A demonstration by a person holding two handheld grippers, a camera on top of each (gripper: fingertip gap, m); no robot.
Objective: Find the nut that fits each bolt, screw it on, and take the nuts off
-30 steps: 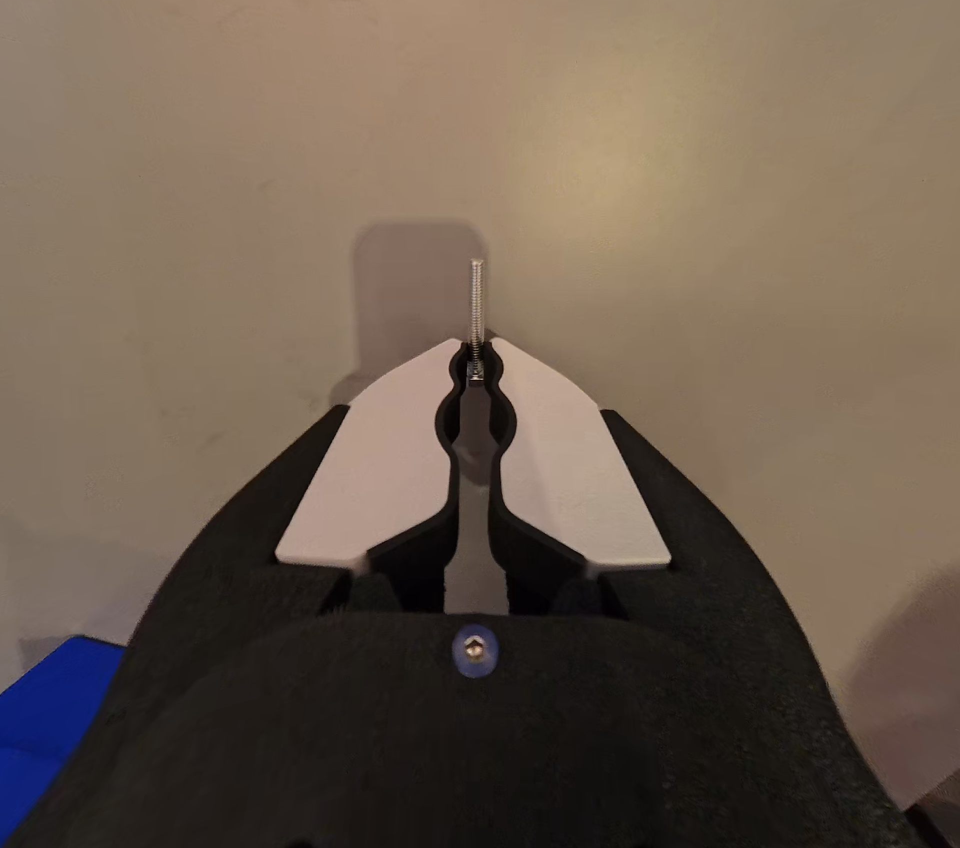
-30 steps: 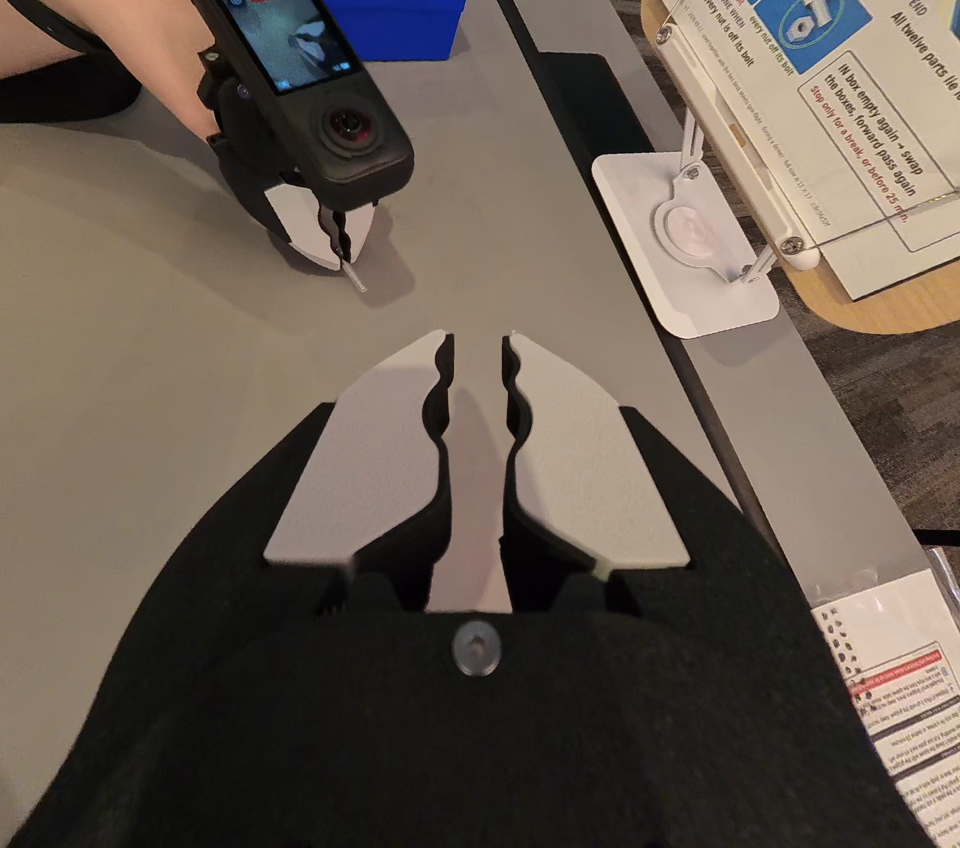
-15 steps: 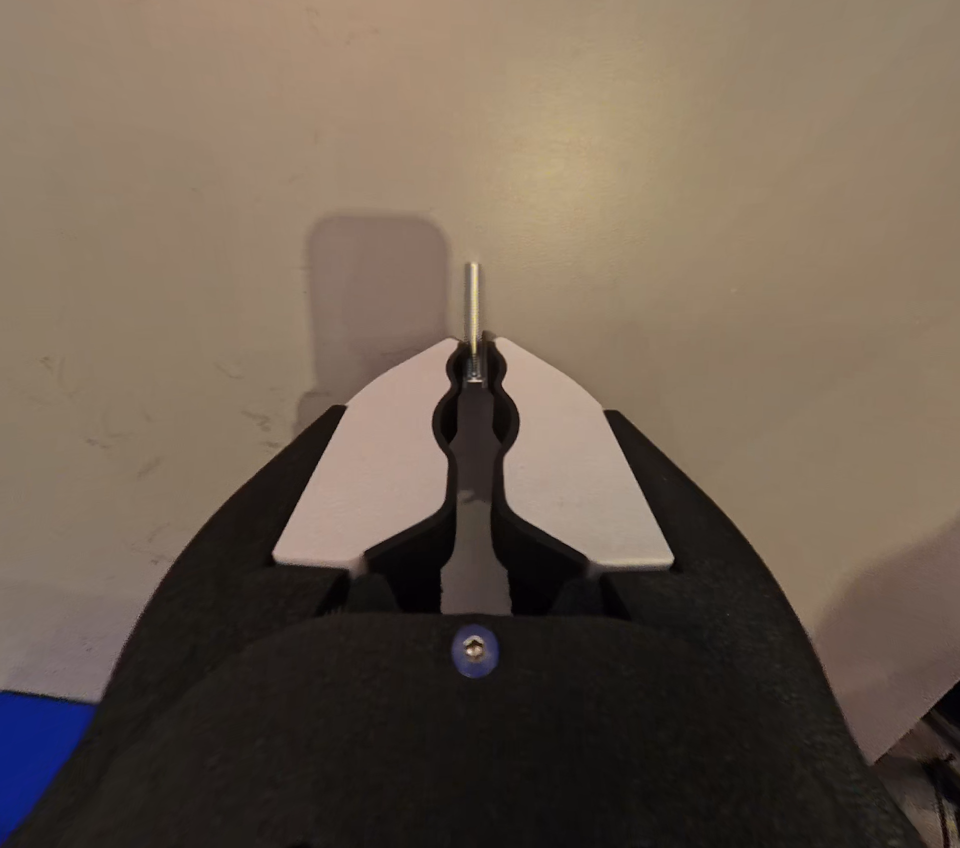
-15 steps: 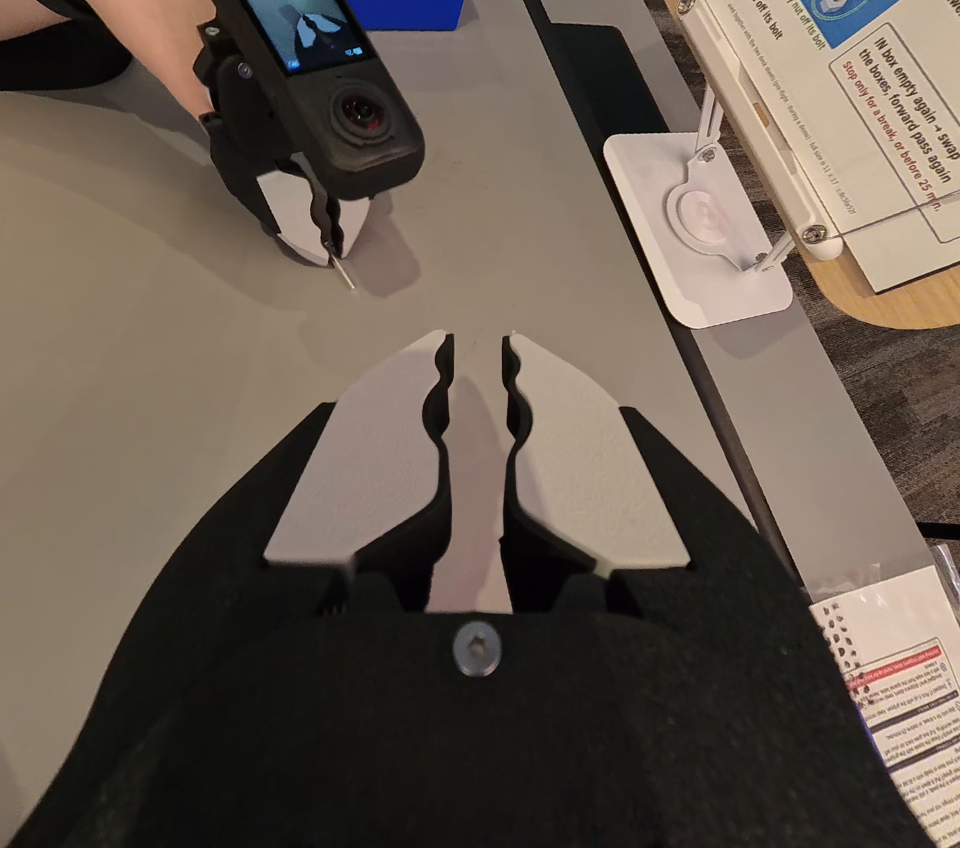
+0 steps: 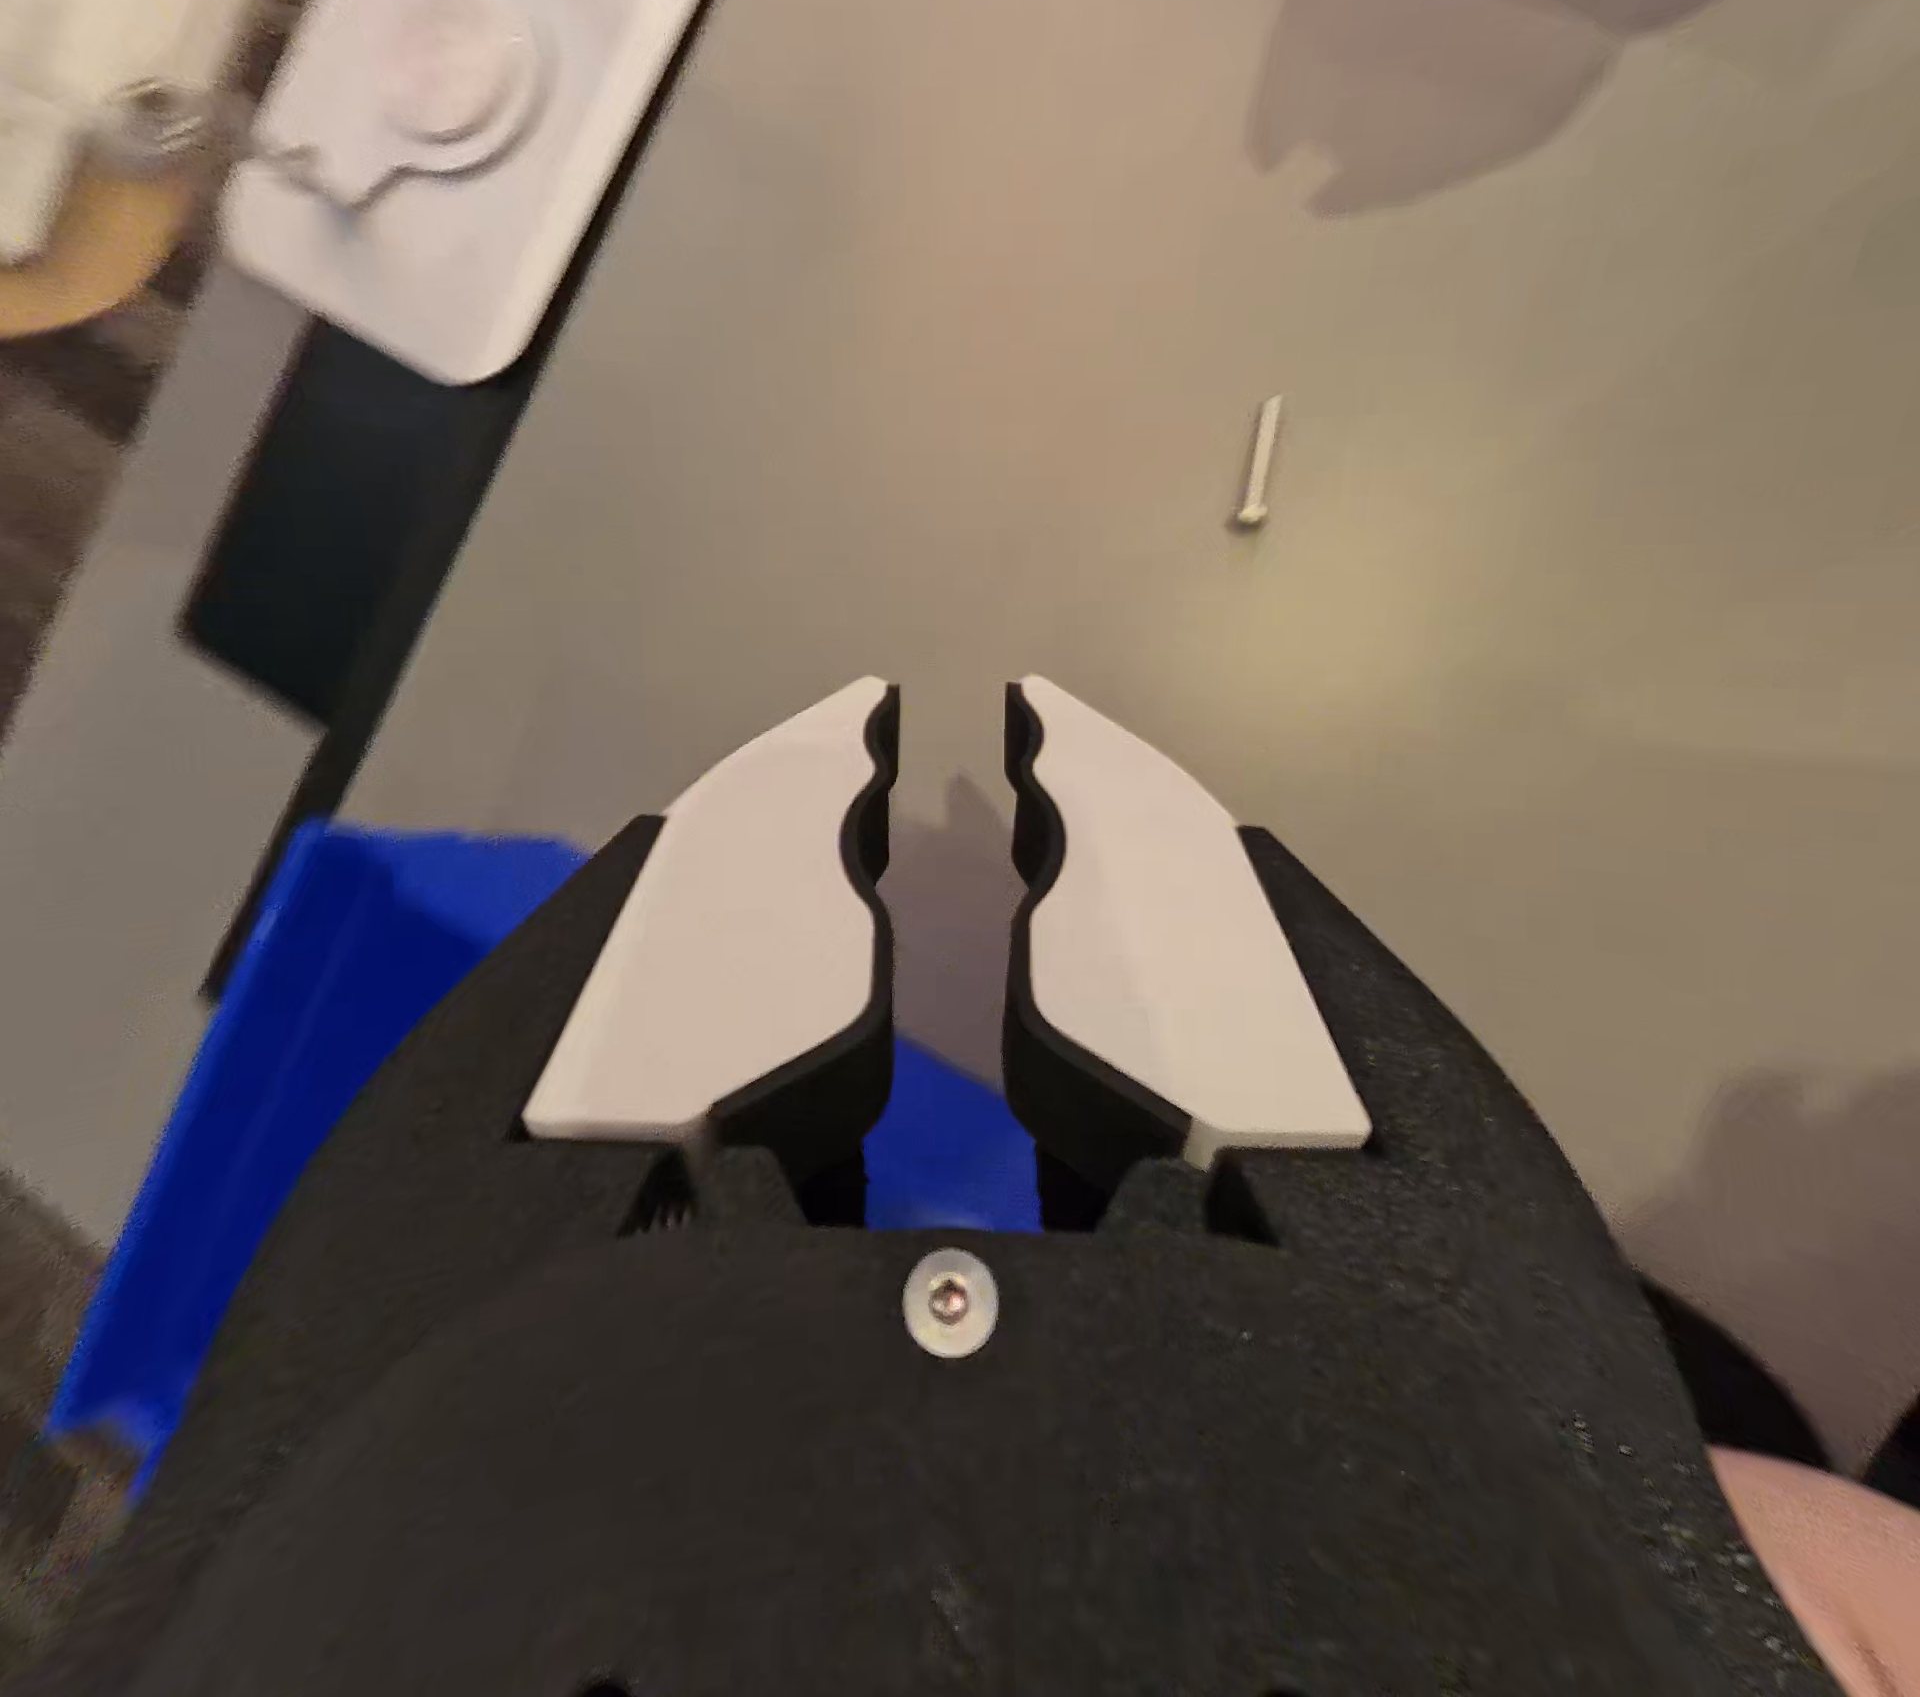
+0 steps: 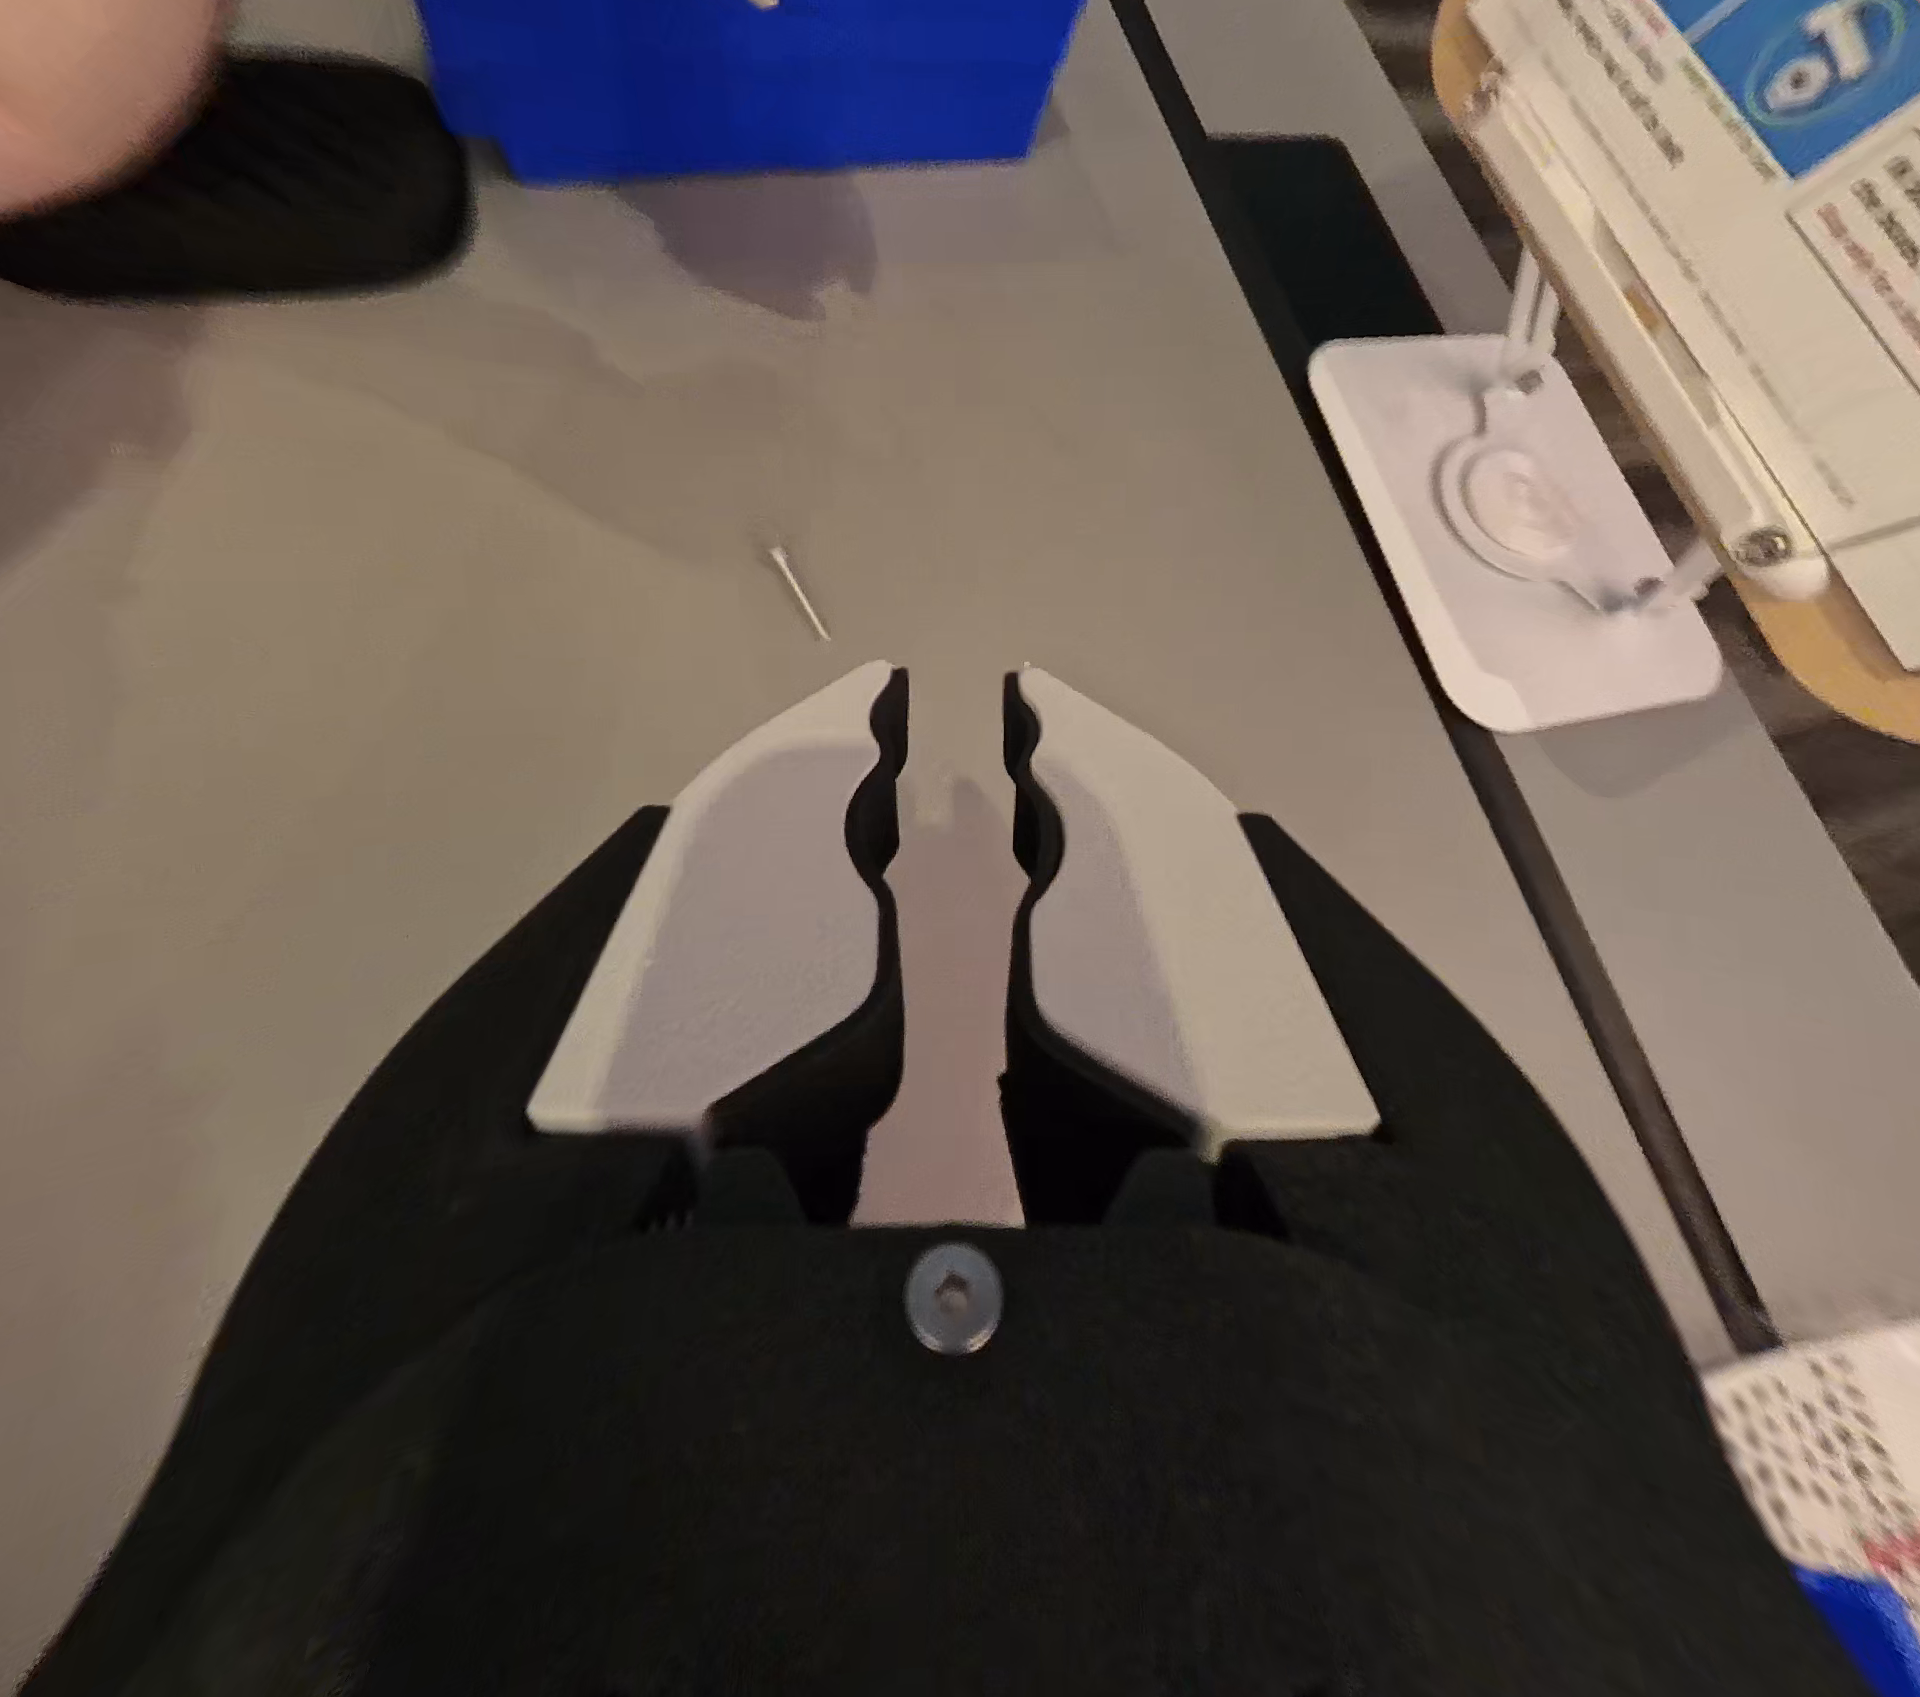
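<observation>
Grey tabletop (image 6: 1039, 421), matte, a few shadows and a warm light patch; small silver bolt (image 6: 798, 593) lies flat on it, bare, no nut on it that I can see. It sits just ahead and left of the right claw (image 6: 956, 679), which hovers with jaws spread and nothing between them. Left claw (image 5: 951, 691) is also spread and empty; in the right view it hangs above the blue bin (image 6: 727, 47), tips pointing down into it, well beyond the bolt. My read: bolt is parked, left claw is going for a nut from the bin. Bin contents not visible, so can't say what's in there. Next move likely needs a small nut pinched flat by the left, and the right picking the bolt by the head end so the thread stays free. Off the table's right edge: white stand base (image 6: 1507, 546) carrying an instruction card (image 6: 1714, 47), dark carpet beyond.
</observation>
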